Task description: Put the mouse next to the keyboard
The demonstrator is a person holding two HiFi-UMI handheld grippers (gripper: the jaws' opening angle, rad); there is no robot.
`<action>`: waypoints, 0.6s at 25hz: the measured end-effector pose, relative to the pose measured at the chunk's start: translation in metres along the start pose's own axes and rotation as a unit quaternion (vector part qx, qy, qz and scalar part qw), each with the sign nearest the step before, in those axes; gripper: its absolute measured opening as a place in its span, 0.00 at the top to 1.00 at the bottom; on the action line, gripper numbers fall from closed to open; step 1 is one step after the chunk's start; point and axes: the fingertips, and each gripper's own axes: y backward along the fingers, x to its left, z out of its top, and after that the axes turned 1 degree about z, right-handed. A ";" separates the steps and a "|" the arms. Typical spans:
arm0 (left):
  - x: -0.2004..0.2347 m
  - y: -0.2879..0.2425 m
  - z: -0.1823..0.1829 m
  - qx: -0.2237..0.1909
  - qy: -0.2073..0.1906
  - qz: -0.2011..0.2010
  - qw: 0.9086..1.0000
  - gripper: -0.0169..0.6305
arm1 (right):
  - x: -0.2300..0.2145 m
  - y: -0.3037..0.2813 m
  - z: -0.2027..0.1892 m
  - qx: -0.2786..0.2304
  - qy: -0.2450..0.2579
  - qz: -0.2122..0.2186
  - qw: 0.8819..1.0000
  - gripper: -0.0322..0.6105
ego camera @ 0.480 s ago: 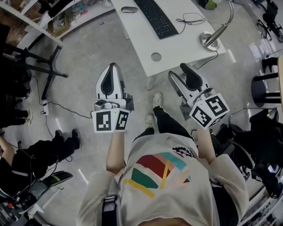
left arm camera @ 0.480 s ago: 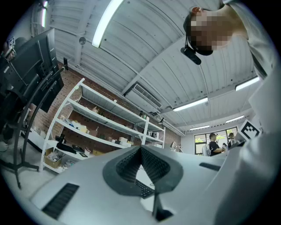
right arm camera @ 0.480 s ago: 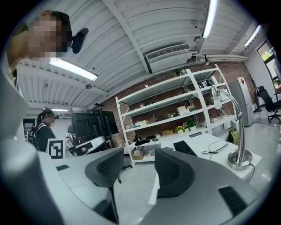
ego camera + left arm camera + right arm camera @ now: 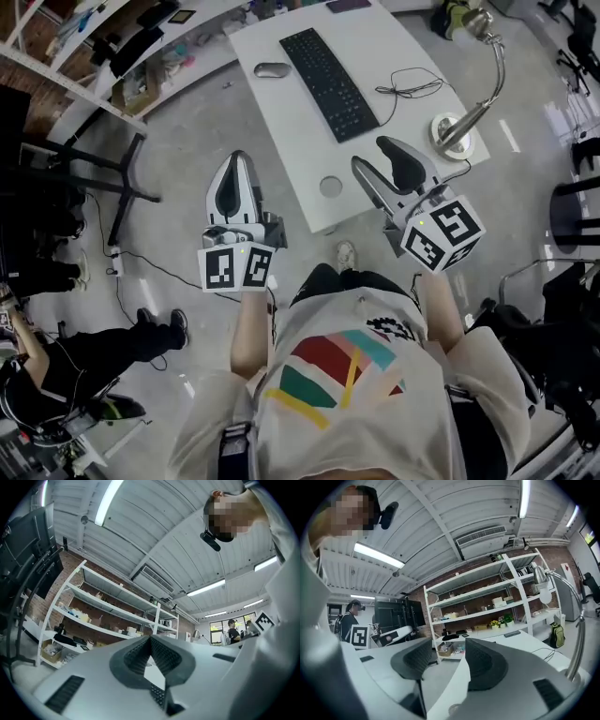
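In the head view a grey mouse (image 4: 272, 69) lies on the white desk (image 4: 398, 52), a short way left of the far end of the black keyboard (image 4: 330, 70). My left gripper (image 4: 238, 161) hangs over the floor, left of the desk's near corner; its jaws are shut with nothing in them, and its pads (image 4: 140, 656) meet at the tip. My right gripper (image 4: 377, 157) is over the desk's near edge. It stands open with a clear gap between the pads (image 4: 485, 663). Both are well short of the mouse.
A desk lamp (image 4: 464, 112) and a loose cable (image 4: 408, 89) sit on the desk's right side, with a round hole (image 4: 330, 186) near its front edge. Shelving (image 4: 112, 47) and a black stand base (image 4: 117, 183) are to the left. Someone sits at lower left (image 4: 56, 366).
The desk with the mouse and keyboard has slid down and further into the head view. Both grippers keep nearly the same places and the same jaw states.
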 end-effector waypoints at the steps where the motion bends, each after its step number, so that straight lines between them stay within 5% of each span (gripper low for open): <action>1: -0.001 -0.009 -0.005 0.001 -0.001 -0.001 1.000 0.92 | -0.009 -0.007 -0.002 0.009 0.009 0.002 1.000 0.60; 15: 0.055 -0.164 -0.054 0.028 -0.003 -0.045 0.999 0.92 | -0.103 -0.209 0.002 0.090 0.118 0.020 0.989 0.59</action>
